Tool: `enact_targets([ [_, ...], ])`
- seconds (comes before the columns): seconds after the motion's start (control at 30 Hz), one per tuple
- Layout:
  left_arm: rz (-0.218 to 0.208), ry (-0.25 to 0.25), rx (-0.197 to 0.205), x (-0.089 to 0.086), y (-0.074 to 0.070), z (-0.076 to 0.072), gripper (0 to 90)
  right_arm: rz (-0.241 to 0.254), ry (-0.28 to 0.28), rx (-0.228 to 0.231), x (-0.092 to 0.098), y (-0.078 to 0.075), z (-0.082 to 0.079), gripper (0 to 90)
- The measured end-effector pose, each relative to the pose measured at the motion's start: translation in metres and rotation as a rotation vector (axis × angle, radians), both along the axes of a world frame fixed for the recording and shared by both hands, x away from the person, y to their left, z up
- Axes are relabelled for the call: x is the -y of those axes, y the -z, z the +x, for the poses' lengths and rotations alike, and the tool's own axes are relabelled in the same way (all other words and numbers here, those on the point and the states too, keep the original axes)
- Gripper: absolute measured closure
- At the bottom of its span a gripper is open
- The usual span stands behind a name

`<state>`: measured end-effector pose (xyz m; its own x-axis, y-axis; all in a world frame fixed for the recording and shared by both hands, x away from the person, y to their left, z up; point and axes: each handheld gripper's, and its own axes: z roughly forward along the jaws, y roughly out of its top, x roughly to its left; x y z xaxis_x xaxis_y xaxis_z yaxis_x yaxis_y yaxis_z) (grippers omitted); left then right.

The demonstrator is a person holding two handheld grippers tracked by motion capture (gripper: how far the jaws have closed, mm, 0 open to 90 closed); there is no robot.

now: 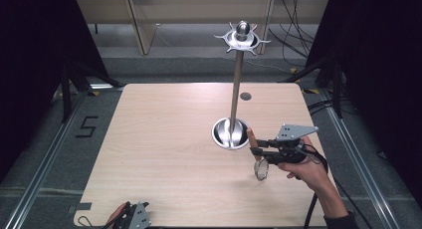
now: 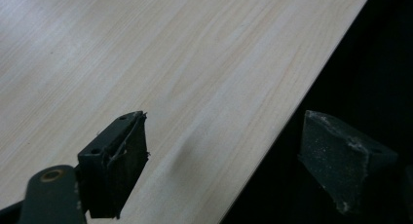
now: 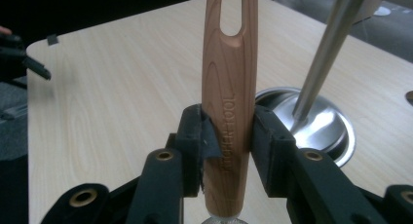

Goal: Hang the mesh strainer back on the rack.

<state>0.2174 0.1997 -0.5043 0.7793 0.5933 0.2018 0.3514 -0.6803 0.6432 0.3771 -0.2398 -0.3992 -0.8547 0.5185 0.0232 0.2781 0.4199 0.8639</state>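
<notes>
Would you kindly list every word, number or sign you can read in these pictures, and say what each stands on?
"KITCHEN TOOL": along the wooden handle clamped in the right gripper; the first word is partly hidden by the jaws.
"5": black mark on the floor left of the table.

Laboratory recording bay. A pale wooden table stands on grey carpet between black curtains and floor rails. Loose cables trail behind, and a taped numeral "5" marks the floor beside the station.
</notes>
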Motion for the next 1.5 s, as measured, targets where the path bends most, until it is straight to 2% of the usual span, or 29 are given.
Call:
enact_targets([
  [0.03,-0.001,0.001,-0.001,0.0,0.0,0.0,17.0,0.003,0.009,-0.016,0.0,-0.001,-0.001,68.2],
  [0.1,0.001,0.003,-0.001,0.0,0.0,0.001,17.0,0.015,0.024,-0.008,0.0,-0.002,-0.001,68.2],
  [0.17,-0.002,0.0,-0.001,-0.001,0.0,0.001,16.9,0.004,0.011,0.025,0.0,-0.006,0.001,68.2],
  [0.37,0.001,-0.001,0.0,-0.001,0.0,0.001,17.0,0.002,0.032,0.029,0.001,-0.011,0.001,68.2],
  [0.53,0.004,-0.006,0.002,-0.001,-0.001,0.001,17.0,0.022,0.061,0.028,0.004,-0.02,0.004,68.2],
  [0.57,0.004,-0.006,0.001,-0.001,0.0,0.001,17.0,0.039,0.075,0.071,0.005,-0.025,0.007,68.2],
  [0.63,0.006,-0.004,0.0,-0.001,0.0,0.001,17.0,0.045,0.082,0.071,0.006,-0.028,0.008,68.2],
  [0.67,0.007,-0.005,0.0,-0.001,0.0,0.001,17.0,0.056,0.103,0.075,0.006,-0.035,0.008,68.2],
  [0.73,0.006,-0.004,0.0,-0.001,0.0,0.001,17.0,0.066,0.113,0.109,0.006,-0.04,0.011,68.2],
  [0.8,0.006,-0.005,-0.001,-0.001,0.0,0.001,17.0,0.067,0.122,0.118,0.006,-0.045,0.012,68.2],
  [1.07,0.004,-0.004,-0.002,-0.002,0.0,0.001,17.0,0.101,0.155,0.153,0.001,-0.056,0.018,68.2],
  [1.1,-0.006,-0.008,-0.002,-0.002,0.001,0.001,17.0,0.092,0.153,0.19,0.001,-0.059,0.021,68.2],
  [1.13,-0.004,-0.008,-0.001,-0.002,0.001,0.001,17.0,0.092,0.153,0.19,0.001,-0.059,0.021,68.2],
  [1.17,-0.004,-0.003,-0.002,-0.002,0.0,0.002,17.0,0.113,0.161,0.152,0.0,-0.063,0.02,68.2],
  [1.3,-0.003,-0.009,-0.001,-0.002,0.001,0.001,17.0,0.125,0.168,0.178,-0.001,-0.072,0.022,68.2],
  [1.37,-0.005,-0.004,-0.003,-0.002,0.0,0.001,17.0,0.14,0.186,0.176,-0.002,-0.079,0.022,68.2],
  [1.5,-0.002,-0.008,-0.002,-0.001,0.001,0.001,17.0,0.144,0.183,0.2,-0.005,-0.089,0.023,68.2],
])
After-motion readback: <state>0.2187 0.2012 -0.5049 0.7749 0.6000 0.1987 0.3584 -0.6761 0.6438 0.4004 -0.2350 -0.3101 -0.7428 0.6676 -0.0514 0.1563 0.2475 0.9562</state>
